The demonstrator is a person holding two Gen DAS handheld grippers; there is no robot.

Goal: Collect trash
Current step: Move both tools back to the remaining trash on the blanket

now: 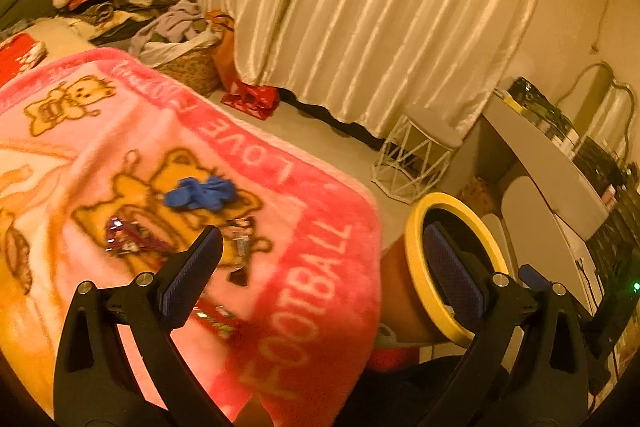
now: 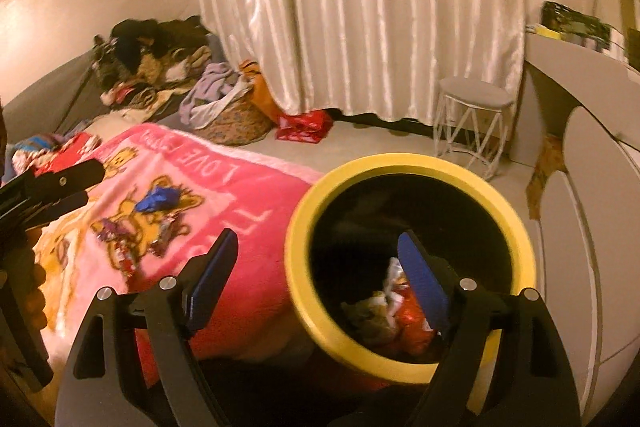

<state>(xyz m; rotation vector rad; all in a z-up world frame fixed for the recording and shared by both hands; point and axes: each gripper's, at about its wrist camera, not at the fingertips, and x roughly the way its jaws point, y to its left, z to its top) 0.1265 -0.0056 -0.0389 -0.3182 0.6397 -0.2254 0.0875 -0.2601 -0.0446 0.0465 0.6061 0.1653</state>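
A yellow-rimmed bin (image 2: 412, 167) stands beside the bed and holds crumpled trash (image 2: 394, 311); its rim also shows in the left wrist view (image 1: 416, 259). On the pink blanket (image 1: 312, 211) lie a blue crumpled item (image 1: 202, 193), a purple wrapper (image 1: 128, 237), a dark wrapper (image 1: 240, 239) and a red wrapper (image 1: 216, 317). My left gripper (image 1: 324, 267) is open and empty above the blanket's edge. My right gripper (image 2: 316, 279) is open and empty over the bin's near rim. The left gripper's body (image 2: 48, 183) shows in the right wrist view.
A laundry basket (image 2: 236, 115) and clothes pile (image 2: 152, 59) sit behind the bed. Cream curtains (image 2: 360, 7) hang at the back. A red bag (image 2: 304, 125) lies on the floor. A white wire stool (image 2: 472, 123) and grey desk (image 2: 580, 79) stand at right.
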